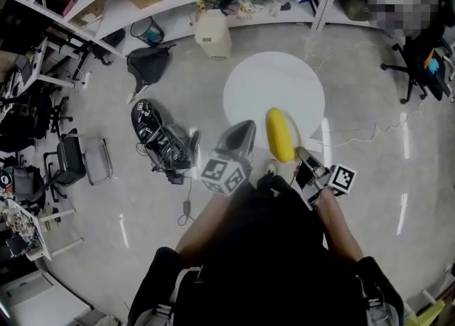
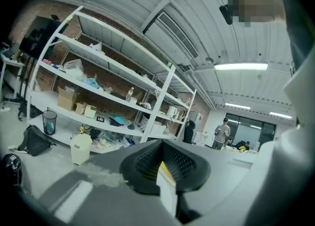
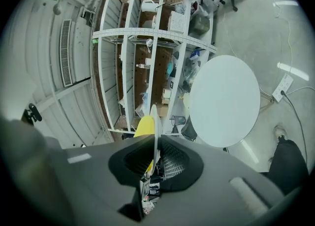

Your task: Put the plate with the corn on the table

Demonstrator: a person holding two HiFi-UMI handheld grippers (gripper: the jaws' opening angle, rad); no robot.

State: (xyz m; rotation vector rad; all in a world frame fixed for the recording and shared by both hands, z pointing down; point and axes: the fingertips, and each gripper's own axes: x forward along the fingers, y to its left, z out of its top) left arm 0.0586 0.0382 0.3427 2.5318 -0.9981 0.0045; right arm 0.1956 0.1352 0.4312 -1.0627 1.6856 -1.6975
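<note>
Edgewise within left tongs (image 2: 163, 162) and right tongs (image 3: 155, 155), plate (image 2: 166, 190) with corn (image 1: 281, 134).

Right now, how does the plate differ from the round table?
The plate is gripped by its rim in the right gripper, up in the air; the table stands on the floor. The plate carries yellow corn; the table top holds nothing. In the right gripper view the plate shows edge-on, the table its full round top. Both are white.

Bright overhead light, fisheye-warped edges
</note>
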